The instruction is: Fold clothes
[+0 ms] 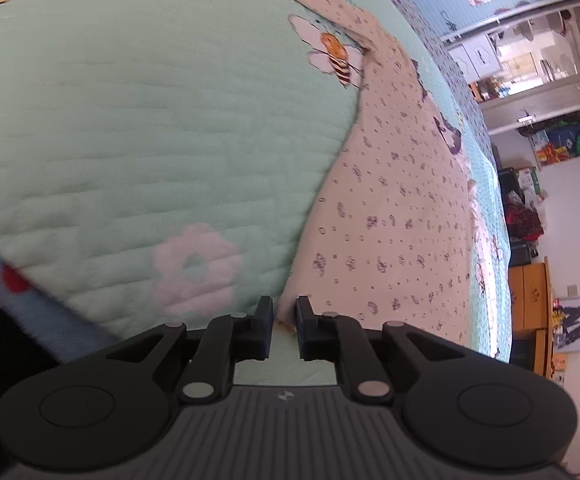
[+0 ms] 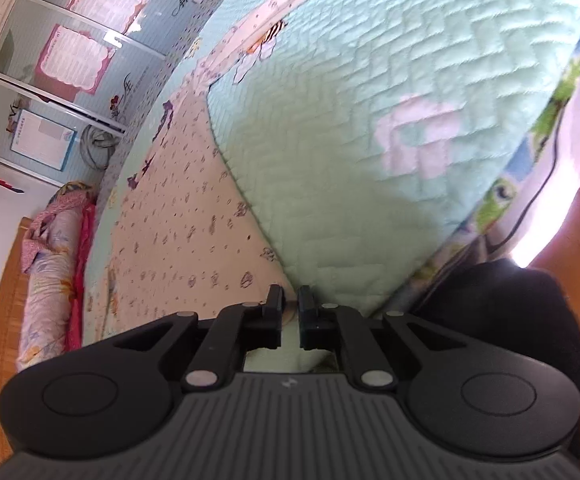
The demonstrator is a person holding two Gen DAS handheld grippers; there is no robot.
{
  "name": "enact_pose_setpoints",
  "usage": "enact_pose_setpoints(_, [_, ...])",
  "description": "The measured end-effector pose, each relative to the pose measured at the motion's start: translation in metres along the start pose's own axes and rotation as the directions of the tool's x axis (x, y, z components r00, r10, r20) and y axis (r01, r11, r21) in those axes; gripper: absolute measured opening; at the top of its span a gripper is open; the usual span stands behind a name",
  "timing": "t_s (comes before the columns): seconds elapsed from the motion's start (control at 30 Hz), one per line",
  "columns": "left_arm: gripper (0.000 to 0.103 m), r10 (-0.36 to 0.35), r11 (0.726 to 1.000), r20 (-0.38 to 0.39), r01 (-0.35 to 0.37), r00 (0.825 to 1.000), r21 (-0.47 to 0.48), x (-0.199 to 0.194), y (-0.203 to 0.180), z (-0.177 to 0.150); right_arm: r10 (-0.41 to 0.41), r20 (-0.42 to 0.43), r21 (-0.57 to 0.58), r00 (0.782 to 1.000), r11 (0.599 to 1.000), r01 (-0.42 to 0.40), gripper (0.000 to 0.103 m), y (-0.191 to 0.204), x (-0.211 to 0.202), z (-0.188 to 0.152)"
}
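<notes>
A mint green quilt with flower and bee patches fills most of the left wrist view. A cream spotted fabric runs along its right side and narrows down to my left gripper, which is shut on that corner. In the right wrist view the same green quilt lies to the right and the cream fabric to the left. Their edges meet at my right gripper, shut on the fabric edge. What lies under the held corners is hidden.
The bed carries a dotted cover, with rolled floral bedding at its far end. A wooden cabinet and cluttered shelves stand beyond the bed. A dark cable and the person's dark clothing sit at the right.
</notes>
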State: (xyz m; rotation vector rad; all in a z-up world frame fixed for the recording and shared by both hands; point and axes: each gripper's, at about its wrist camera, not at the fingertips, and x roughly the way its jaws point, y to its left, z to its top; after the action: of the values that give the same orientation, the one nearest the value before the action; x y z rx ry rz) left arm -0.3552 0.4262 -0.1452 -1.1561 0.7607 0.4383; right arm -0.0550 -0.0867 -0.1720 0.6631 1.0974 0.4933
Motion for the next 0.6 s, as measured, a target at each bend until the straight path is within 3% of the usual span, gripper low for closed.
enact_pose_setpoints(0.13, [0.011, -0.014, 0.999, 0.06, 0.011, 0.998, 0.045, -0.02, -0.005, -0.005, 0.017, 0.056, -0.046, 0.998, 0.999, -0.014, 0.012, 0.007, -0.013, 0.0])
enact_pose_setpoints(0.23, [0.011, -0.096, 0.988, 0.093, 0.084, 0.991, 0.126, -0.029, -0.025, -0.009, 0.079, 0.091, -0.079, 0.993, 0.994, -0.072, 0.016, 0.015, -0.017, -0.002])
enact_pose_setpoints(0.27, [0.016, -0.117, 0.983, 0.087, 0.103, 0.989, 0.151, -0.028, -0.031, -0.01, 0.094, 0.087, -0.086, 0.992, 0.993, -0.086, 0.02, 0.018, -0.015, -0.003])
enact_pose_setpoints(0.3, [0.023, -0.138, 0.977, 0.081, 0.122, 0.987, 0.175, -0.027, -0.038, -0.012, 0.08, 0.064, -0.091, 0.995, 0.993, -0.074, 0.024, 0.019, -0.009, -0.003])
enact_pose_setpoints(0.37, [0.031, -0.071, 0.981, 0.033, 0.064, 0.997, 0.184, -0.009, -0.038, -0.015, 0.047, 0.027, -0.097, 0.999, 0.994, -0.045, 0.028, 0.02, 0.002, -0.002])
enact_pose_setpoints(0.43, [0.028, -0.003, 0.981, -0.014, 0.005, 1.0, 0.194, 0.01, -0.037, -0.018, -0.01, 0.039, -0.072, 0.999, 0.997, 0.012, 0.019, 0.015, 0.002, -0.003])
enact_pose_setpoints(0.53, [0.028, -0.047, 0.981, 0.003, 0.045, 0.999, 0.191, 0.005, -0.037, -0.019, -0.069, 0.096, -0.085, 0.993, 0.993, 0.077, 0.023, 0.016, -0.008, -0.004])
enact_pose_setpoints(0.6, [0.028, -0.077, 0.979, 0.015, 0.073, 0.997, 0.189, 0.002, -0.036, -0.02, -0.041, 0.157, -0.14, 0.987, 0.988, 0.063, 0.024, 0.025, -0.021, -0.004])
